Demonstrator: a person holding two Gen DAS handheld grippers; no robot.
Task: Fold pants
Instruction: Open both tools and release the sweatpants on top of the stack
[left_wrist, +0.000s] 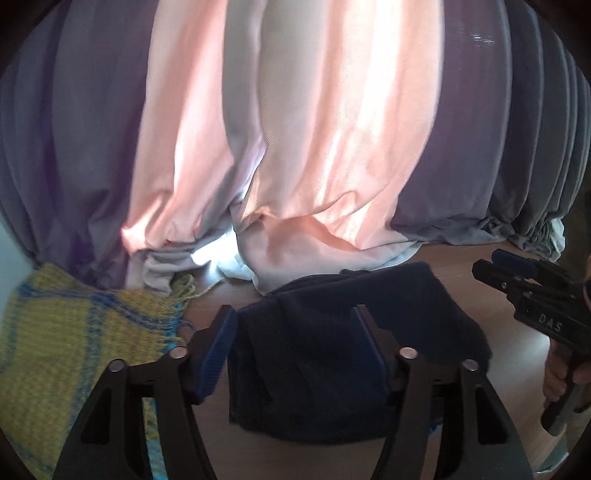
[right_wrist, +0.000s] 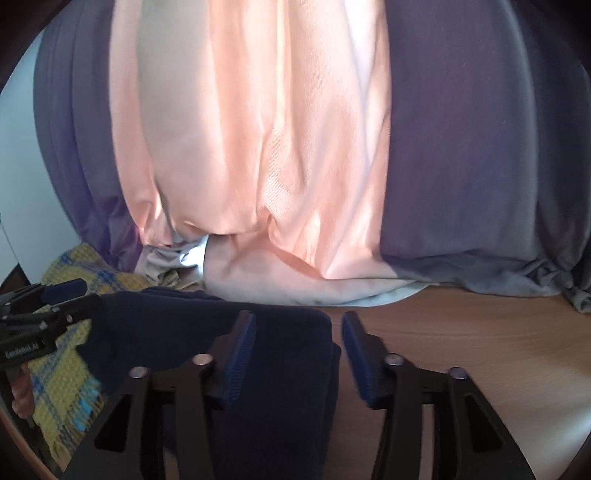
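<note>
Pants (left_wrist: 314, 373) lay bunched on the table (right_wrist: 480, 332), near the curtain (left_wrist: 295, 147), beside a scarf (left_wrist: 55, 350) at left. Their bulk was framed between the open jaws of the left gripper (left_wrist: 297, 347); the right gripper (right_wrist: 298, 354), also open, straddled their right edge.

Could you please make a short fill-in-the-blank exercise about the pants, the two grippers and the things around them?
1. The folded pants are dark ____ in colour.
2. They lie on a ____ table.
3. The knitted blanket beside them is mainly ____ with blue stripes.
4. Both the left gripper and the right gripper have their jaws ____.

Missing words: navy blue; wooden; yellow; open
</note>
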